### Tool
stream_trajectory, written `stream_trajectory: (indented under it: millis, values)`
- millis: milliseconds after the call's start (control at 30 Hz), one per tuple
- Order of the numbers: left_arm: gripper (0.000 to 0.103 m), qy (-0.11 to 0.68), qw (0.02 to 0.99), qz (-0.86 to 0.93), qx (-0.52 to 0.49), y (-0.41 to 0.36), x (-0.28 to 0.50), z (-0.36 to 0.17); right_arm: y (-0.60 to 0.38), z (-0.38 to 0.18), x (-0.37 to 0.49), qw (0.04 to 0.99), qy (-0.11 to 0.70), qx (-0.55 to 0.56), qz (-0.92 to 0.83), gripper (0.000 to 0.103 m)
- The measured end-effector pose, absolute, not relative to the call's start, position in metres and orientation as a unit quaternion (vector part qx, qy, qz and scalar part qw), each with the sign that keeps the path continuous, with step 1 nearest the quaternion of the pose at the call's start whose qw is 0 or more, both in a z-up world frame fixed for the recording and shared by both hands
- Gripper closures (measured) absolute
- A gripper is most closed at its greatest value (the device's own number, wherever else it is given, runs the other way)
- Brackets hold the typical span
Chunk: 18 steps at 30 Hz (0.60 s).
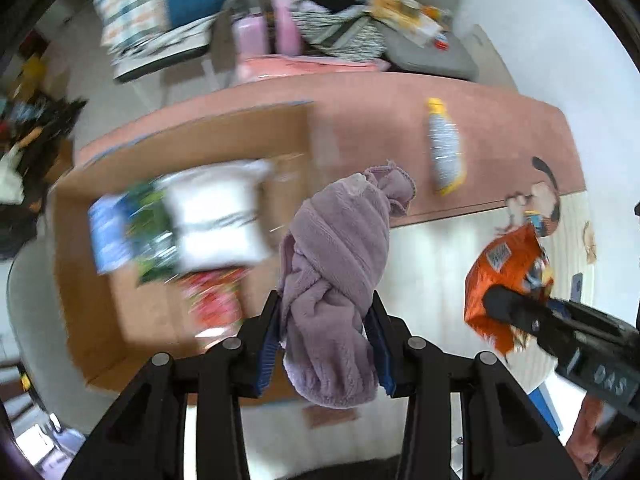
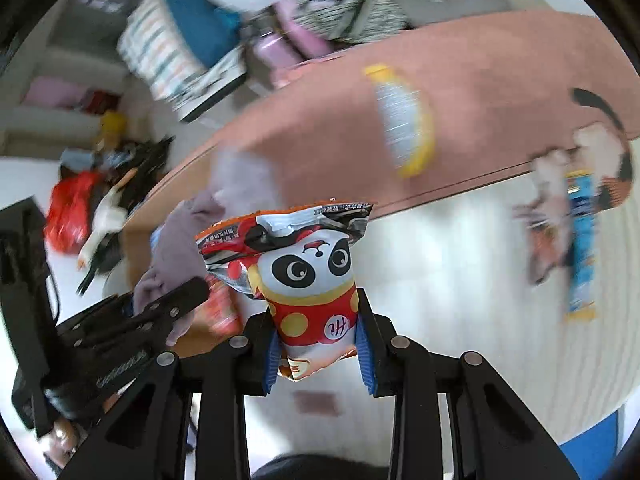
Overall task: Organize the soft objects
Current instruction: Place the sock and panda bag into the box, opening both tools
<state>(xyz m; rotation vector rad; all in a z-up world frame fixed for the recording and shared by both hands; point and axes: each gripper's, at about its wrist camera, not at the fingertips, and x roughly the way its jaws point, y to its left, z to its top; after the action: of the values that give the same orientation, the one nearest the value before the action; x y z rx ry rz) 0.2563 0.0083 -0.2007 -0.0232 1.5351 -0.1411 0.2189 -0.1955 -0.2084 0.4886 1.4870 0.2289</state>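
Pink carpet [image 1: 360,120] covers the far part of the floor, and pale wood floor lies nearer. One yellow and white packet [image 1: 444,152] lies on the carpet, well apart from everything else. Farther right, one blue packet [image 2: 580,240] lies by some blurry things I cannot make out.

One cardboard box [image 1: 100,280] sits open on the left. Inside are one white pillow bag [image 1: 216,216], a blue and green packet [image 1: 124,232] beside it, and a red packet [image 1: 216,300] nearer.

The left hand-held gripper [image 1: 326,320] is squeezed tight on a purple towel [image 1: 336,248], held up at the box's right edge. The right hand-held gripper [image 2: 316,340] is pinched on a panda snack bag [image 2: 304,276], held up to the right of the box.
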Motion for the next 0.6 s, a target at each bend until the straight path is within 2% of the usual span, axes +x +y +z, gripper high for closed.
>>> stream_trajectory:
  millis: [133,333,600]
  values:
    - [0.066,0.712,0.702,-0.014,-0.030,0.093,0.239,-0.222,-0.096,-0.214,0.206,0.686,0.682,0.203,0.150,0.069]
    - [0.066,0.758,0.649,0.024,-0.064,0.180,0.237,-0.265,0.026,-0.259,0.207,0.660,0.712,0.178,0.160,0.069]
    - [0.066,0.791,0.605,0.033,-0.091,0.219,0.243,-0.309,0.076,-0.308,0.216,0.643,0.738,0.150,0.139,0.069]
